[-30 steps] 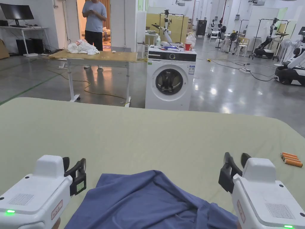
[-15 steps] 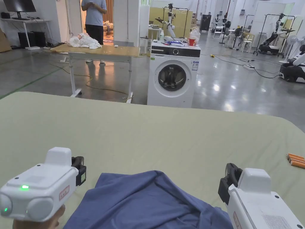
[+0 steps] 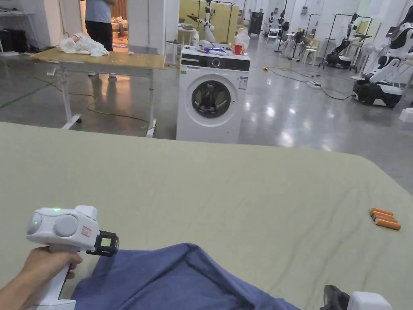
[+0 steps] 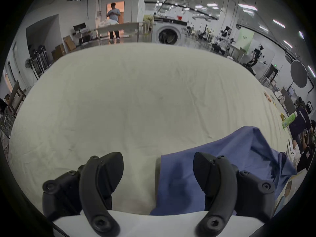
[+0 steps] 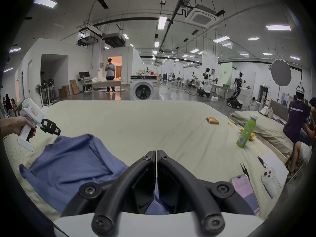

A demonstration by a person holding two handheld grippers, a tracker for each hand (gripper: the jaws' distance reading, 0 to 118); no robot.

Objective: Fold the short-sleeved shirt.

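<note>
Glossy grey floor (image 3: 306, 121), washing machine (image 3: 211, 105) beside wooden table (image 3: 101, 60), ceiling striplights (image 5: 162, 22).

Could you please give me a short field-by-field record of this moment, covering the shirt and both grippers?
shirt: blue shirt, rumpled, unfolded, on the near edge of the green-covered bed
left gripper: left gripper, jaws wide apart, astride the shirt's left edge, gripping nothing
right gripper: right gripper, jaws closed together, above the shirt
nearby: orange batteries, green bottle, phone

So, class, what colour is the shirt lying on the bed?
The shirt is plain blue, clearest in the right gripper view.
</note>
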